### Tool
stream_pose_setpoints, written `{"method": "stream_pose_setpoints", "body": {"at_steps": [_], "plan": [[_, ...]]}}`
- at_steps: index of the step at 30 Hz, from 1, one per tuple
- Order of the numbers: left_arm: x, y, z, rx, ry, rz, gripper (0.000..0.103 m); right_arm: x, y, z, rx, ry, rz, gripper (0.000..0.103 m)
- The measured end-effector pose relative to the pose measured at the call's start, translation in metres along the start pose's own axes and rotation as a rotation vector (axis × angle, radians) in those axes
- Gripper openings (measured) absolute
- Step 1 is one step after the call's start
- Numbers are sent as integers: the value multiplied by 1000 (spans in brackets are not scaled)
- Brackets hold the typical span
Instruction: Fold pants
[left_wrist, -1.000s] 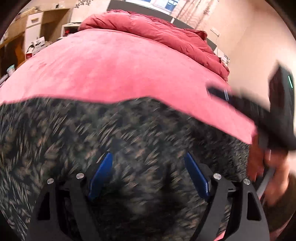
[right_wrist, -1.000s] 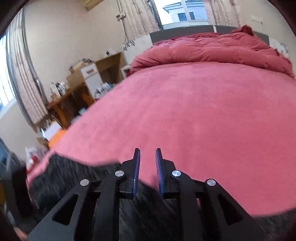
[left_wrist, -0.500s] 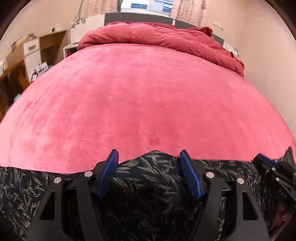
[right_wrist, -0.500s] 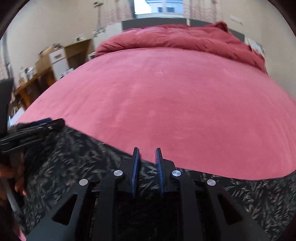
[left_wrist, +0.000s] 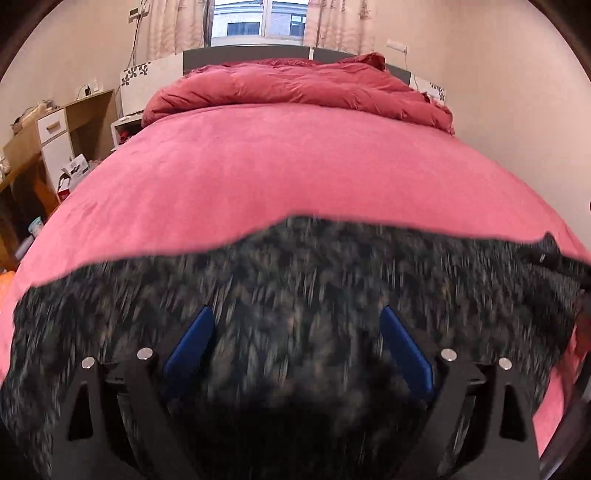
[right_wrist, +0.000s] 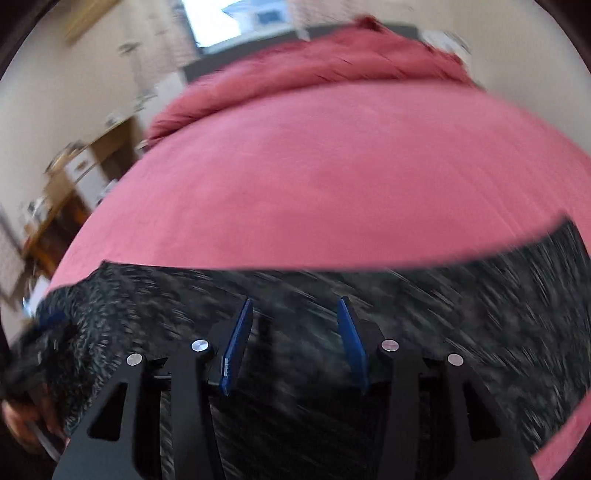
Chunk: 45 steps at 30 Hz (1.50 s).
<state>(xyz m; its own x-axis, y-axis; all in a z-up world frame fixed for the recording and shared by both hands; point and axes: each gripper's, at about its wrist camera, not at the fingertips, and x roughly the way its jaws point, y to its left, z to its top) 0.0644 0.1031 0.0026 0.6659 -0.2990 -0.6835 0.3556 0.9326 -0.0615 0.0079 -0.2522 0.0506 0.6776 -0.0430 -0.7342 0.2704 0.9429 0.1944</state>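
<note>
Dark pants with a pale leaf print (left_wrist: 314, 277) lie spread across the near part of a pink bed (left_wrist: 288, 166). They also show in the right wrist view (right_wrist: 461, 295), blurred by motion. My left gripper (left_wrist: 297, 317) is open wide, its blue pads above the fabric and holding nothing. My right gripper (right_wrist: 295, 314) is open too, over the fabric and holding nothing. The left gripper shows at the left edge of the right wrist view (right_wrist: 40, 332), partly covered by fabric.
A crumpled red duvet (left_wrist: 295, 92) lies at the head of the bed. A wooden desk with white drawers (left_wrist: 51, 136) stands to the left, with clutter on the floor. A wall (left_wrist: 517, 92) runs along the right side of the bed.
My right gripper has opened; it was nearly shut before. Both grippers have moved over the pants, so more fabric fills each view. The left stays open.
</note>
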Motion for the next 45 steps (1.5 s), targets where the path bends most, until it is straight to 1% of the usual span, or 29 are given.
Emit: {"method": "stream_pose_setpoints", "body": {"at_steps": [1, 3, 4, 6, 7, 8, 9, 10, 11, 13, 15, 17, 19, 21, 23, 25, 26, 28, 30, 32, 35, 36, 37, 38, 39, 40, 42, 45], "plan": [[0, 2, -10, -10, 15, -3, 93, -3, -15, -2, 46, 10, -13, 47], [1, 6, -21, -26, 46, -4, 93, -6, -48, -7, 126, 43, -72, 47], [1, 9, -22, -45, 53, -15, 93, -6, -57, -10, 145, 47, -75, 47], [-4, 14, -21, -75, 32, -5, 93, -13, -79, -11, 209, 26, -54, 47], [-4, 16, -22, -85, 34, -4, 93, -20, -87, -11, 250, 9, -48, 47], [-6, 16, -23, -86, 35, -9, 93, -30, -95, -10, 295, -25, -24, 56], [-8, 17, -23, -84, 31, -11, 93, -41, -102, -10, 321, -61, 4, 61], [-12, 17, -25, -83, 21, -10, 93, -57, -112, -11, 354, -111, 34, 61], [-17, 20, -28, -88, 11, -10, 93, -66, -119, -12, 373, -133, 37, 61], [-23, 27, -30, -114, -6, -8, 95, -90, -144, -17, 443, -165, 12, 61], [-28, 34, -30, -146, -26, 7, 98, -106, -169, -25, 513, -185, 7, 61], [-32, 45, -30, -191, -52, 39, 99, -118, -195, -35, 579, -190, 7, 61], [-34, 57, -28, -239, -68, 58, 99, -127, -217, -49, 623, -189, -31, 61], [-36, 67, -29, -282, -79, 95, 101, -126, -230, -56, 656, -183, -44, 61], [-38, 76, -32, -322, -83, 146, 101, -123, -249, -67, 703, -171, -40, 61], [-39, 87, -33, -353, -88, 159, 101, -119, -260, -75, 749, -158, -28, 61], [-39, 92, -34, -366, -87, 167, 101, -115, -265, -78, 774, -160, -6, 60], [-39, 101, -38, -385, -84, 177, 101, -109, -270, -78, 799, -177, 21, 58], [-35, 107, -40, -390, -80, 166, 101, -104, -276, -71, 804, -206, 46, 52], [-30, 109, -43, -384, -78, 158, 101, -97, -280, -69, 832, -230, 64, 50], [-27, 108, -47, -357, -80, 176, 101, -86, -286, -67, 887, -269, 99, 46], [-26, 107, -47, -353, -77, 180, 101, -84, -287, -68, 894, -283, 108, 41], [-24, 108, -47, -354, -70, 179, 101, -82, -288, -67, 896, -289, 110, 39], [-24, 108, -48, -358, -67, 176, 101, -77, -288, -60, 896, -283, 105, 32], [-23, 109, -49, -366, -66, 168, 101, -75, -288, -60, 899, -282, 102, 20], [-25, 108, -50, -372, -71, 161, 101, -73, -291, -60, 910, -278, 104, 14], [-26, 110, -50, -378, -78, 152, 101, -71, -296, -60, 948, -272, 130, 11], [-26, 113, -50, -382, -82, 144, 101, -77, -301, -63, 978, -273, 160, 9]]}}
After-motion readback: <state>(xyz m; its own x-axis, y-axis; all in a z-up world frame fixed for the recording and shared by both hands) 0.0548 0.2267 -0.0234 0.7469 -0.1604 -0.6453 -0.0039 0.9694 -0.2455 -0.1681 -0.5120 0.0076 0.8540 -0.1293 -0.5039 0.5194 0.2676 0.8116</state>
